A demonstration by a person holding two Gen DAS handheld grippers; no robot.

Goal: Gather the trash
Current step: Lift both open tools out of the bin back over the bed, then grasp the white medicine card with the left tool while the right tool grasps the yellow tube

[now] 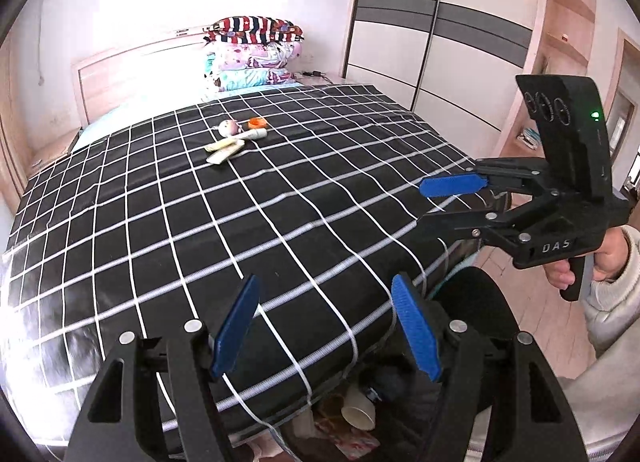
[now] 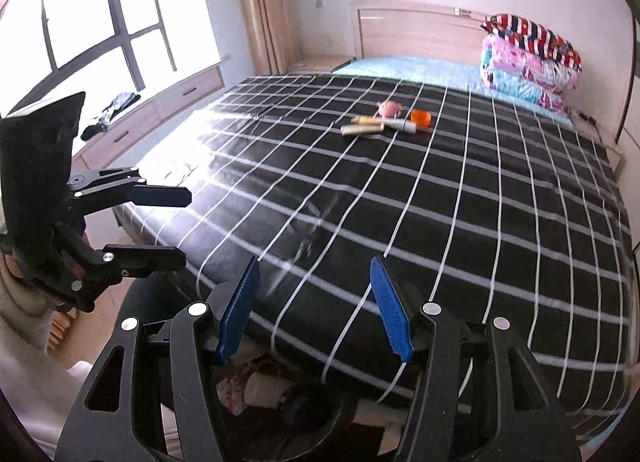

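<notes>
While both grippers hang over the near edge of the bed, neither has anything in it: the left gripper (image 1: 324, 326) holds its blue pads roughly half apart with only the checked bedspread (image 1: 248, 221) showing between them, and the right gripper (image 2: 316, 306) stands parted about as wide, just as empty. Below them, at the foot of the bed, a dark bin (image 1: 472, 314) sits on the floor with a paper cup (image 1: 358, 410) and some crumpled wrapping already inside. To the right, a hand (image 1: 576, 266) in a pale sleeve grips the handle of the right tool. The black spread with its white grid runs smooth and bare across the middle of the mattress. Farther on, well apart from both grippers, the trash lies in a small cluster: two yellowish tubes (image 2: 362, 126) side by side, a pale tube (image 2: 402, 125) touching them, a small pink round thing (image 2: 388, 107) just behind, and an orange cap (image 2: 421, 117) at the right end. Beyond that, folded quilts (image 2: 528, 61) are stacked against the wooden headboard (image 2: 416, 33).
</notes>
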